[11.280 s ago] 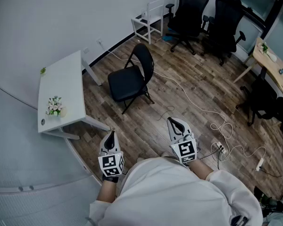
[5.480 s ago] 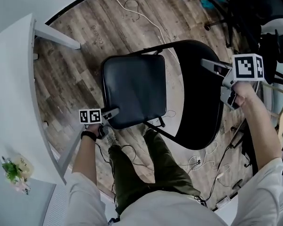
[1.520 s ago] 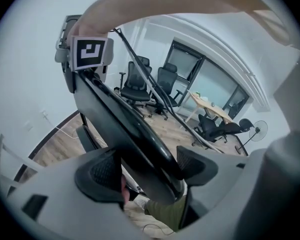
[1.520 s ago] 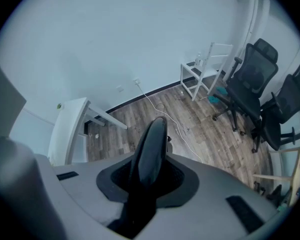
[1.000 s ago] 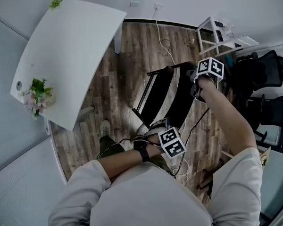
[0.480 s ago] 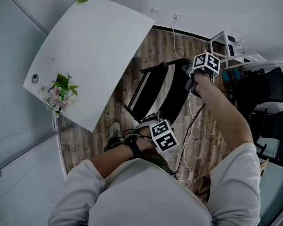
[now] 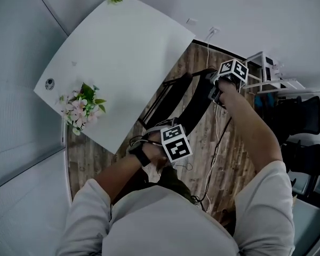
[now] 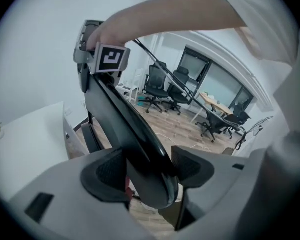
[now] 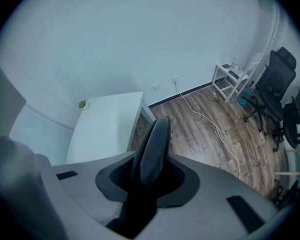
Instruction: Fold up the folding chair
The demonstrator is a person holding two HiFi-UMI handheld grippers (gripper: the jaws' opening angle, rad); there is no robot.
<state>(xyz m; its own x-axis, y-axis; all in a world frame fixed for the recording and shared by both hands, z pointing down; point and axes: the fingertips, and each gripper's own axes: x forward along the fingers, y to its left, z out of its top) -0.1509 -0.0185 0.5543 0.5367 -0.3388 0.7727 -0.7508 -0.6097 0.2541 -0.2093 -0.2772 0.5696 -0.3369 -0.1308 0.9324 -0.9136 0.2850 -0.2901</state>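
The black folding chair (image 7: 194,106) is folded flat and hangs between both grippers beside the white table (image 7: 117,52). My left gripper (image 7: 169,131) holds its lower end. In the left gripper view the glossy backrest (image 8: 125,119) fills the gap of the left gripper (image 8: 150,171); the jaws are closing and both pads touch it. My right gripper (image 7: 212,80) grips the chair's far top end, also seen in the left gripper view (image 8: 90,71). In the right gripper view the chair's edge (image 9: 155,139) is pinched in the right gripper (image 9: 147,176), whose jaws are opening slightly.
A flower bunch (image 7: 81,106) lies on the table near its edge. A white side stand (image 7: 266,71) and a loose cable (image 9: 210,121) are by the wall. Black office chairs (image 9: 275,79) stand at the right. The person's legs are under the chair's near end.
Both grippers have carried the folded chair sideways towards the table, which now lies much closer. The left gripper has shifted up and left in the head view.
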